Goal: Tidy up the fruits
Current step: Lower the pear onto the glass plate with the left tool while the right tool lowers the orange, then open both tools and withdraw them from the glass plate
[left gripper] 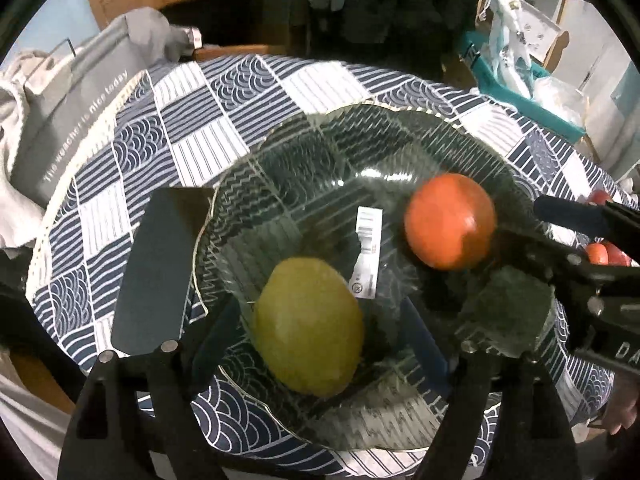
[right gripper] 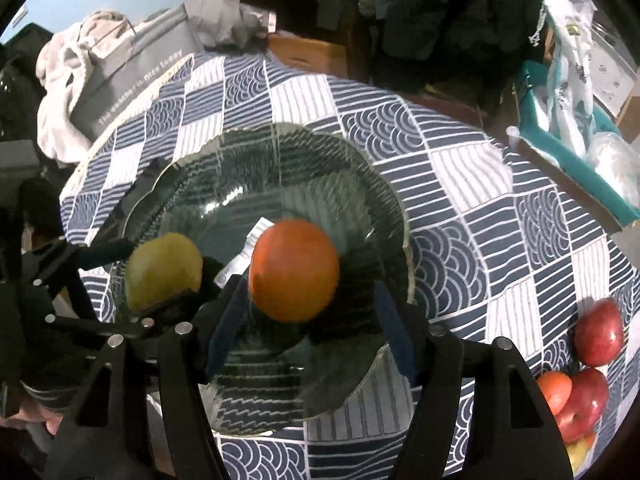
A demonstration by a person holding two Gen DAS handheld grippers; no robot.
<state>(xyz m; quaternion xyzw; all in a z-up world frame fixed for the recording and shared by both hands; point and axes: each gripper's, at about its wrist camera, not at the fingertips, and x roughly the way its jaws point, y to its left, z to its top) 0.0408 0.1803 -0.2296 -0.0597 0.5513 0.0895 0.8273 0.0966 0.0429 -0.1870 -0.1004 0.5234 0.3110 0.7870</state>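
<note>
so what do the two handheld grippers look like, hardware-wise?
Both look identical. The left gripper and the right gripper are matte black angular linkage frames with silver round pivot pins. Their flat fingers carry dark blue pads. White lettering shows on the right gripper's body in the left wrist view, too cut off to read. No cables visible.

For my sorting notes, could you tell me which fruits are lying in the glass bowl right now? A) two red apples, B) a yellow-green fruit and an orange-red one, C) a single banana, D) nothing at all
B: the glass bowl holds a yellow-green fruit and an orange-red fruit, while the red apples lie outside it on the tablecloth.
</note>
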